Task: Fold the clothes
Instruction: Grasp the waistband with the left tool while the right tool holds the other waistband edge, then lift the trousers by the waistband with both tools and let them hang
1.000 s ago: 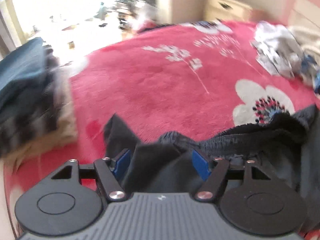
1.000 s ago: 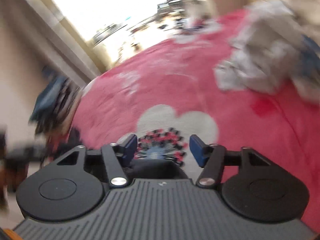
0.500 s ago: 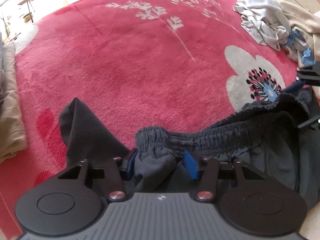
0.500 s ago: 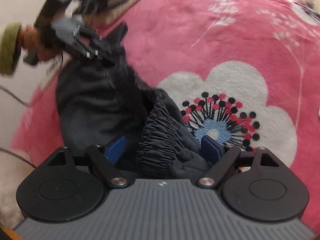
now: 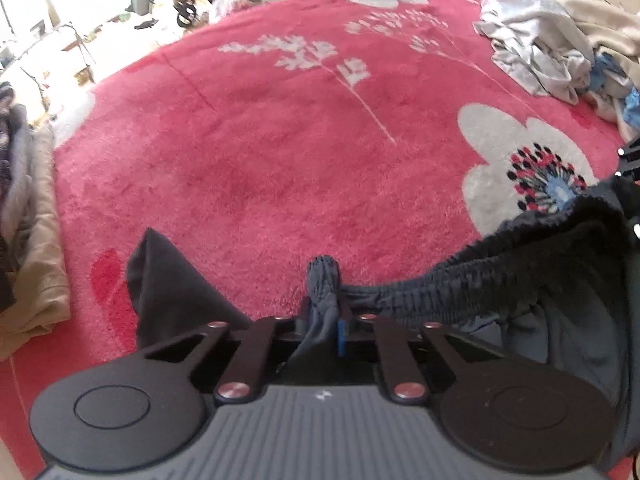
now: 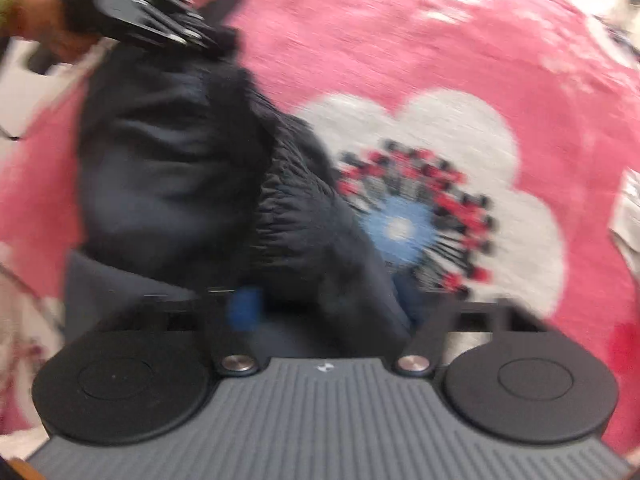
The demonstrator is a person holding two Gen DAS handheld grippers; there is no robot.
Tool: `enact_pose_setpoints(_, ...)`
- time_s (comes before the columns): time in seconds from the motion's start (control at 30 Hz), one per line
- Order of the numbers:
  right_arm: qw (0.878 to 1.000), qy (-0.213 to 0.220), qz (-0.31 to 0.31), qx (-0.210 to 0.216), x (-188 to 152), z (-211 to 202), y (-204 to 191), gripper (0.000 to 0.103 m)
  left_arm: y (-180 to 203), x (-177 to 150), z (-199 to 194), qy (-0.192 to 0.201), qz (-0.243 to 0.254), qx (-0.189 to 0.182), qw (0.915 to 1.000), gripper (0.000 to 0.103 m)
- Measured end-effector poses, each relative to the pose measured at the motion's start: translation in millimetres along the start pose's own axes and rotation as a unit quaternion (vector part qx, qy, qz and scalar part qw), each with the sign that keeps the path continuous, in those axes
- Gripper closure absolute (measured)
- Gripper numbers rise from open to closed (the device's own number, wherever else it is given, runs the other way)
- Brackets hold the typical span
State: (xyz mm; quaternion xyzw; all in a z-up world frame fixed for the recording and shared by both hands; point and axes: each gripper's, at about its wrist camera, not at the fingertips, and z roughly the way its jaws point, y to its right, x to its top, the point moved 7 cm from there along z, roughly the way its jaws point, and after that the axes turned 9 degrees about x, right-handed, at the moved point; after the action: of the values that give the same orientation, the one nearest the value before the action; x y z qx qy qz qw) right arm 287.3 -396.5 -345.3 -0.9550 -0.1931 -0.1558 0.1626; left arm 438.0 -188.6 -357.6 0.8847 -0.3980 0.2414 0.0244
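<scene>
You are pinching the trousers point(image 5: 520, 296) by the waistband: left gripper point(image 5: 324, 320) clamped tight on a bunch; right gripper point(image 6: 332, 308) blurred, grip unclear. Garment is hanging over the red blanket point(image 5: 260, 140), likely for spreading flat.

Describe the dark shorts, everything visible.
The dark shorts are charcoal-grey, of thin woven-looking fabric with a gathered elastic waistband. They lie bunched on the red floral blanket, the waistband stretched between the two grippers. The left gripper is shut on a pinch of waistband; a loose corner sticks up beside it. The right gripper straddles the other end; blur hides its grip.
</scene>
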Motion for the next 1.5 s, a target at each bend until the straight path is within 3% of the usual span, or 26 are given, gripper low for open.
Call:
enact_pose_setpoints(0.13,0.994,0.091,0.056,-0.028,5,-33,8,0.079,-1,5,-33,0.037,-0.019,0.011,0.9991,0.095)
enact_pose_setpoints(0.37,0.966,0.24,0.082,-0.057,3,-120,-40,0.091,-3,-8,-145,0.133,-0.083,0.031,0.9871,0.096)
enact_pose_setpoints(0.57,0.939,0.326,0.069,-0.082,-7,-192,-92,0.094,-5,-37,-248,0.21,-0.15,0.051,0.9648,0.096)
enact_pose_setpoints(0.77,0.907,0.409,0.024,-0.094,-22,-283,-154,0.095,-4,-64,-357,0.295,-0.199,0.065,0.9324,0.096)
enact_pose_setpoints(0.93,0.863,0.495,-0.011,-0.097,-41,-370,-203,0.098,-2,-75,-445,0.356,-0.226,0.062,0.9047,0.096)
enact_pose_setpoints(1.0,0.848,0.522,-0.02,-0.092,-49,-399,-217,0.098,2,-79,-468,0.365,-0.218,0.062,0.9029,0.096)
enact_pose_setpoints(1.07,0.843,0.53,-0.023,-0.095,-59,-412,-223,0.098,9,-85,-485,0.366,-0.206,0.064,0.9054,0.096)
enact_pose_setpoints(1.13,0.847,0.523,-0.021,-0.093,-70,-413,-227,0.098,20,-96,-481,0.349,-0.197,0.071,0.9134,0.096)
enact_pose_setpoints(1.23,0.869,0.487,-0.002,-0.084,-89,-388,-224,0.095,25,-123,-459,0.314,-0.206,0.084,0.9229,0.096)
enact_pose_setpoints(1.4,0.922,0.379,0.031,-0.073,-113,-302,-225,0.092,11,-181,-421,0.254,-0.249,0.098,0.9297,0.096)
enact_pose_setpoints(1.5,0.949,0.309,0.04,-0.046,-109,-243,-232,0.084,-5,-207,-407,0.224,-0.27,0.106,0.9305,0.095)
